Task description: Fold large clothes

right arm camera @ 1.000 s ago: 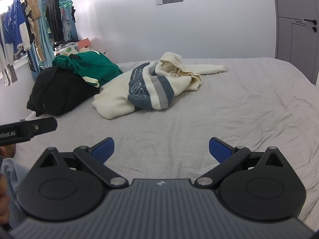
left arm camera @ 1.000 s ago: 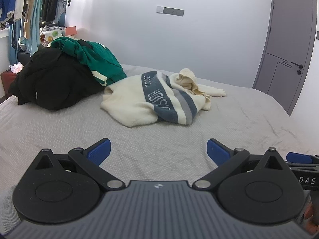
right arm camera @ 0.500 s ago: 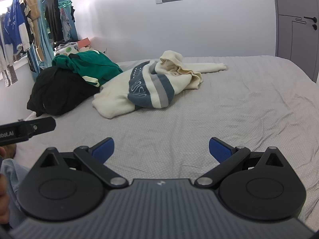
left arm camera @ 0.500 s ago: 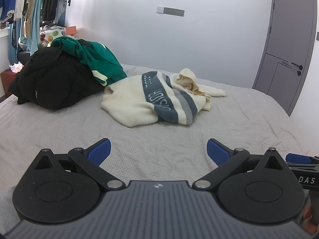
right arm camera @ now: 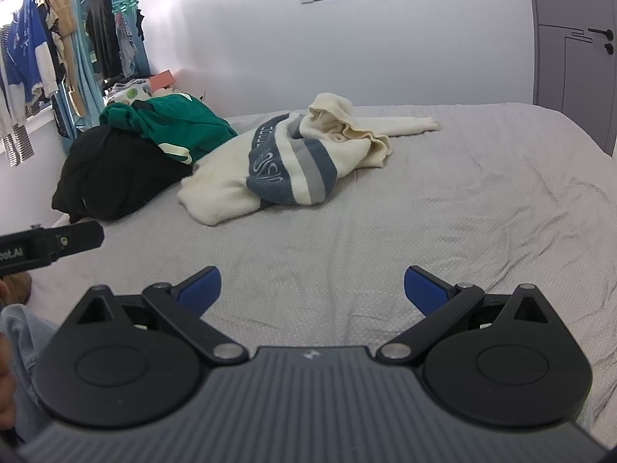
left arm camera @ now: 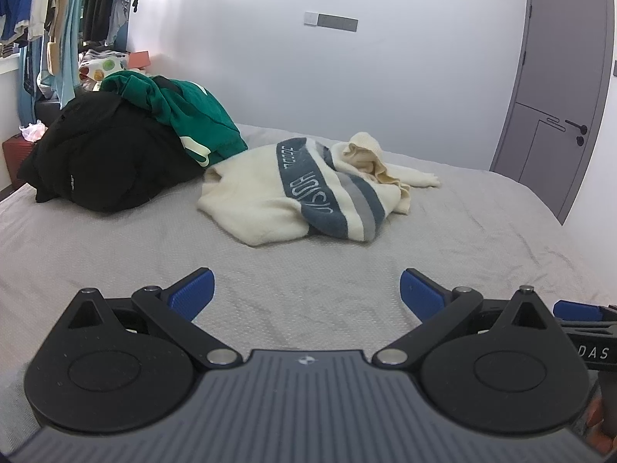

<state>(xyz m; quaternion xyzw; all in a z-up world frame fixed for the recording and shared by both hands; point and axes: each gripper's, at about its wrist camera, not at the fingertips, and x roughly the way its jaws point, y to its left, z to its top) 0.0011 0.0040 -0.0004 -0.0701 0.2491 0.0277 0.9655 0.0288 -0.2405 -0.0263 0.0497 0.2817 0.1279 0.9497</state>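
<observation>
Drifted slightly forward over bed (left arm camera: 115,254); both grippers (left arm camera: 306,289) (right arm camera: 312,287) wide apart, empty, sweater (left arm camera: 293,189) well ahead.

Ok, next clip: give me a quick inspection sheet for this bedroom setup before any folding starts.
Surface: grey bed cover, lightly wrinkled, near half bare.
Job's things: cream sweater with blue and grey stripes, crumpled, one sleeve stretched toward the door side; green top lying on a black garment, both heaped at the far left.
Clutter: spotted item and a pink box behind the heap.
Grippers: left gripper open, holding nothing; right gripper open, holding nothing; both above bare cover, short of the sweater.
Cables: nothing seen.
Surroundings: hanging clothes at left, white wall with a switch plate, grey door shut at right.
</observation>
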